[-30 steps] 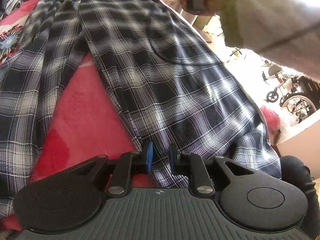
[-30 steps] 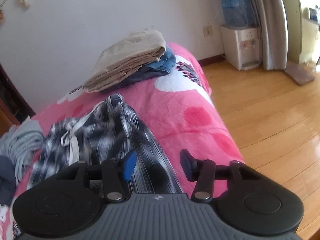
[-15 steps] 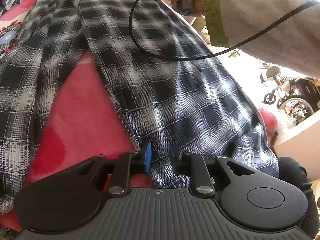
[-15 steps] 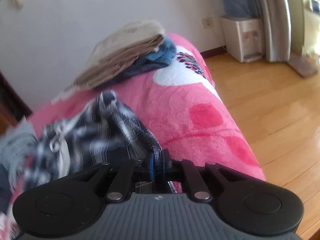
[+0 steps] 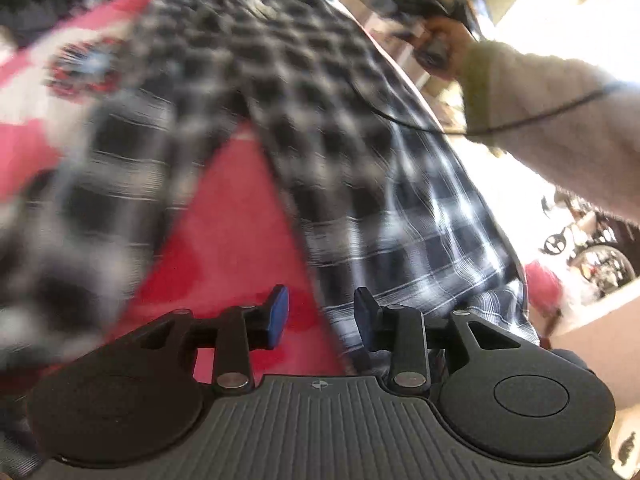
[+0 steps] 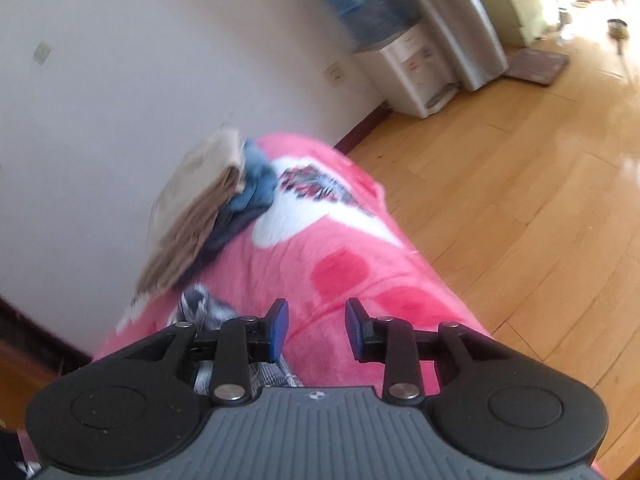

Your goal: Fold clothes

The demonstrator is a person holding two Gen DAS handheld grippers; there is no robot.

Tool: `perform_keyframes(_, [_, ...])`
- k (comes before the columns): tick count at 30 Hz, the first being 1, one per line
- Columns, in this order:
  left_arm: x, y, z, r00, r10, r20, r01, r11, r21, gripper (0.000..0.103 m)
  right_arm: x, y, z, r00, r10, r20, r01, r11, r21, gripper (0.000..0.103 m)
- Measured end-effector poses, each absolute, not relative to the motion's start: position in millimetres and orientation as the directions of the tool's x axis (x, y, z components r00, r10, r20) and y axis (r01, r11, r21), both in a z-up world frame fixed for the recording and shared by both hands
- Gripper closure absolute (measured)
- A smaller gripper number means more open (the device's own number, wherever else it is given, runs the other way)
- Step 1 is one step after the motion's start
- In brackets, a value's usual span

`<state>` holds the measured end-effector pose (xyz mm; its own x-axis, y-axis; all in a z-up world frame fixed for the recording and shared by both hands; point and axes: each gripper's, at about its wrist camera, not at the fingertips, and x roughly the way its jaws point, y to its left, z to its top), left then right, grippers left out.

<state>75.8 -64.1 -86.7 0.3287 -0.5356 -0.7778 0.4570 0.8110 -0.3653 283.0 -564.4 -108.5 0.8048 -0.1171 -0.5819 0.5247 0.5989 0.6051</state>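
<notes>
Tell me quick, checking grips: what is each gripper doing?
Left gripper: opening, holding nothing; plaid trousers edge lies between.
Right gripper: opening, empty over pink blanket.

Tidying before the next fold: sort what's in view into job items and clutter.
Job:
- dark blue and white plaid cotton trousers
- left claw, opening, pads off the cloth
- right claw, opening, nothing between

Lying about:
- folded beige trousers
- folded blue garment
- white water dispenser
</notes>
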Motion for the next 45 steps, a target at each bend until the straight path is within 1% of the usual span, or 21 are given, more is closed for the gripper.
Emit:
perform_keyframes(2, [60.3, -43.7, -71.3, 0.379, -0.513, -0.77, 0.438, 0.832, -0.339, 0.065, 267.5, -561.6, -95.7, 0.802, -0.151, -0.578, 0.535, 0.611, 0.583, 0.07])
perform_keyframes(3, [51.5, -34.2, -64.1, 0.406, -0.5, -0.765, 0.429, 0.843, -0.324, 0.062, 256.9, -557.8, -87.3, 0.803, -0.166, -0.573, 0.535, 0.624, 0.569, 0.069])
perform_keyframes(5, [33.0, -15.2, -50.2, 0.458, -0.475, -0.752, 0.413, 0.862, -0.293, 0.06, 234.2, -548.8, -69.7, 0.807, -0.171, -0.565, 0.521, 0.657, 0.544, 0.069])
perform_keyframes(8, [5.9, 4.6, -34.7, 0.504, -0.463, -0.729, 0.431, 0.866, -0.252, 0.059, 181.3, -535.0, -29.4, 0.829, -0.152, -0.539, 0.46, 0.733, 0.501, 0.069])
perform_keyframes(10, [-5.7, 7.0, -26.2, 0.498, -0.49, -0.716, 0.472, 0.845, -0.25, 0.059, 131.7, -527.1, 4.3, 0.853, -0.117, -0.508, 0.4, 0.772, 0.494, 0.069])
perform_keyframes(12, [-8.7, 4.3, -19.1, 0.444, -0.547, -0.71, 0.522, 0.802, -0.291, 0.059, 68.0, -516.4, 41.1, 0.878, -0.059, -0.475, 0.322, 0.806, 0.496, 0.069])
perform_keyframes(15, [-7.1, -20.4, -20.9, 0.301, -0.621, -0.724, 0.576, 0.723, -0.38, 0.059, -31.7, -481.9, 84.1, 0.862, -0.025, -0.507, 0.266, 0.872, 0.411, 0.069])
perform_keyframes(17, [-7.4, -38.1, -24.5, 0.212, -0.628, -0.749, 0.598, 0.689, -0.409, 0.059, -94.9, -453.2, 101.4, 0.839, -0.005, -0.544, 0.235, 0.905, 0.355, 0.069])
perform_keyframes(20, [-9.4, -58.8, -24.9, 0.11, -0.597, -0.795, 0.643, 0.652, -0.401, 0.059, -156.6, -402.6, 90.7, 0.791, 0.038, -0.611, 0.19, 0.934, 0.304, 0.069])
perform_keyframes(22, [-13.9, -67.1, -21.8, 0.111, -0.555, -0.824, 0.653, 0.666, -0.36, 0.059, -177.8, -372.1, 70.8, 0.758, 0.066, -0.649, 0.167, 0.942, 0.291, 0.069])
perform_keyframes(24, [-19.7, -71.8, -15.3, 0.138, -0.531, -0.836, 0.651, 0.685, -0.327, 0.059, -193.5, -347.8, 43.9, 0.732, 0.105, -0.673, 0.169, 0.929, 0.328, 0.069])
perform_keyframes(27, [-30.6, -76.6, 1.8, 0.214, -0.497, -0.841, 0.626, 0.731, -0.273, 0.059, -217.0, -325.4, 9.9, 0.725, 0.151, -0.672, 0.21, 0.88, 0.425, 0.069])
perform_keyframes(29, [-38.1, -76.8, 14.5, 0.271, -0.463, -0.844, 0.582, 0.777, -0.24, 0.059, -227.9, -314.5, -9.7, 0.705, 0.209, -0.677, 0.22, 0.844, 0.489, 0.069])
perform_keyframes(31, [-47.3, -73.5, 27.6, 0.312, -0.432, -0.846, 0.508, 0.828, -0.236, 0.059, -239.8, -304.5, -19.3, 0.704, 0.236, -0.67, 0.204, 0.836, 0.509, 0.069])
perform_keyframes(34, [-64.6, -56.6, 49.8, 0.326, -0.384, -0.864, 0.373, 0.892, -0.256, 0.059, -232.8, -290.7, -21.5, 0.648, 0.301, -0.699, 0.153, 0.848, 0.507, 0.069])
perform_keyframes(36, [-83.6, -49.8, 64.9, 0.371, -0.334, -0.867, 0.356, 0.913, -0.199, 0.059, -233.2, -279.2, -16.8, 0.632, 0.321, -0.706, 0.102, 0.868, 0.485, 0.069])
perform_keyframes(38, [-100.2, -45.9, 74.8, 0.409, -0.318, -0.855, 0.357, 0.918, -0.171, 0.057, -231.5, -264.6, -12.1, 0.623, 0.33, -0.709, 0.033, 0.895, 0.445, 0.069])
perform_keyframes(40, [-106.3, -44.0, 73.4, 0.395, -0.339, -0.854, 0.348, 0.916, -0.202, 0.056, -229.8, -253.9, -14.3, 0.601, 0.348, -0.72, -0.01, 0.903, 0.429, 0.068])
perform_keyframes(42, [-104.9, -46.5, 63.4, 0.375, -0.362, -0.853, 0.383, 0.899, -0.212, 0.056, -227.2, -244.8, -21.3, 0.585, 0.359, -0.727, -0.046, 0.91, 0.412, 0.065])
perform_keyframes(44, [-87.1, -46.0, 42.4, 0.365, -0.32, -0.874, 0.387, 0.906, -0.17, 0.056, -223.1, -234.5, -30.3, 0.584, 0.353, -0.731, -0.078, 0.921, 0.382, 0.061])
perform_keyframes(45, [-73.2, -41.3, 29.9, 0.348, -0.282, -0.894, 0.34, 0.927, -0.16, 0.056, -222.3, -228.2, -36.3, 0.58, 0.35, -0.736, -0.094, 0.926, 0.366, 0.057])
